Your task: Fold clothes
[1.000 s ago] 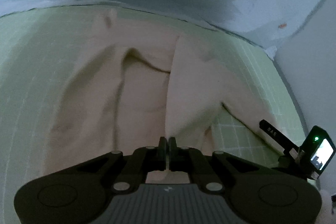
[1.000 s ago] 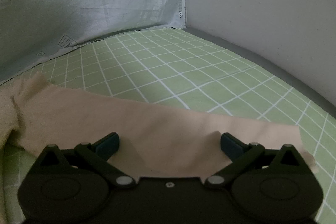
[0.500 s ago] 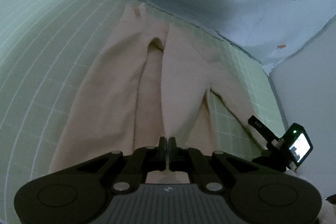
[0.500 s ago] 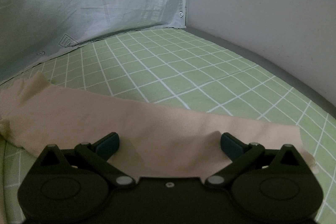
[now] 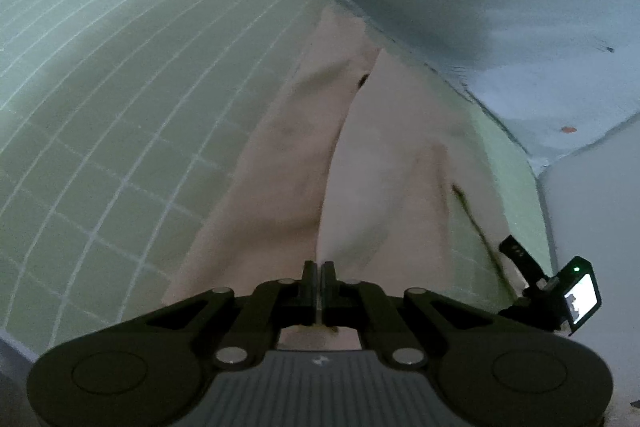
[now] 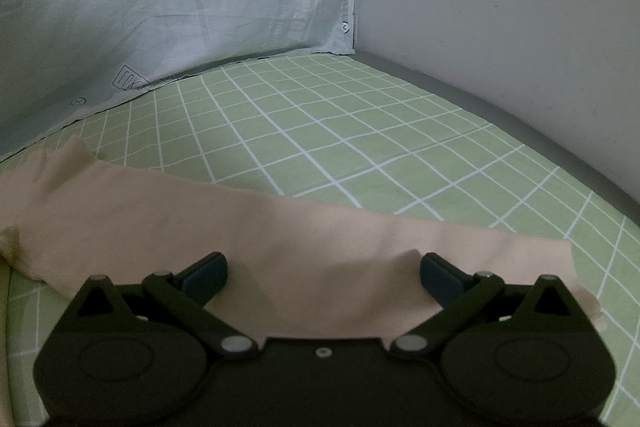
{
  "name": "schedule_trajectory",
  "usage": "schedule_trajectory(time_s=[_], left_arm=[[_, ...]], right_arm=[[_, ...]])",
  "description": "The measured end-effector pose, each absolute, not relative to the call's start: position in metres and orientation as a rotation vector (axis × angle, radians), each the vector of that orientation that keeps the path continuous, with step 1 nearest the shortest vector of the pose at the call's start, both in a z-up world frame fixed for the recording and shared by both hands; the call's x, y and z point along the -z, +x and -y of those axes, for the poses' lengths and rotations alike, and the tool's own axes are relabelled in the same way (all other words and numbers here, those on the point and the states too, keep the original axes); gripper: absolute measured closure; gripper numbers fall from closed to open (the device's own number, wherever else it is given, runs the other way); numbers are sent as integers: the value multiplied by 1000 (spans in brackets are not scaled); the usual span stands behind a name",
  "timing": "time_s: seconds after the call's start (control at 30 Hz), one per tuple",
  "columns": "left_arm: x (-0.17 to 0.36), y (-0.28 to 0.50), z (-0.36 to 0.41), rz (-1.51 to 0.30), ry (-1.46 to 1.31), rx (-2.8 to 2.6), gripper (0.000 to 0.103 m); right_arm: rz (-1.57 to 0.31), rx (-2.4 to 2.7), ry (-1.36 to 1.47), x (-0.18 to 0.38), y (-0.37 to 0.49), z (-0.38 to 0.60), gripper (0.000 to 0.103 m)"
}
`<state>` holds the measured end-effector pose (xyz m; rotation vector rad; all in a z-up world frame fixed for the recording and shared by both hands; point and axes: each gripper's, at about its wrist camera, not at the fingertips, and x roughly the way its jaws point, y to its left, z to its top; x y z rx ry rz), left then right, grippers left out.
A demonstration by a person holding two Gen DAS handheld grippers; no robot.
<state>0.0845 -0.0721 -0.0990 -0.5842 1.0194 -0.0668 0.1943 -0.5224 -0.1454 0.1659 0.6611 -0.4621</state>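
left gripper (image 5: 319, 269) pinching soft beige garment (image 5: 360, 163) | right gripper (image 6: 322, 277) spread wide

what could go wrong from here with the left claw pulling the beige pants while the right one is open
1. The left claw is shut on only a thin edge of the beige pants; the cloth may slip out under a harder pull.
2. The right claw is open over the pant leg, pinning nothing, so the leg could drag across the green checked sheet and lie askew.
3. A crease near the right leg may get folded in.
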Motion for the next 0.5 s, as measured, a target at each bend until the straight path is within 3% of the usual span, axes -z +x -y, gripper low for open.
schedule_trajectory(time_s=[0.5], left_arm=[[126, 70, 53, -1111, -559, -28, 101]], right_arm=[[-661, 463, 164, 145, 194, 521, 0]])
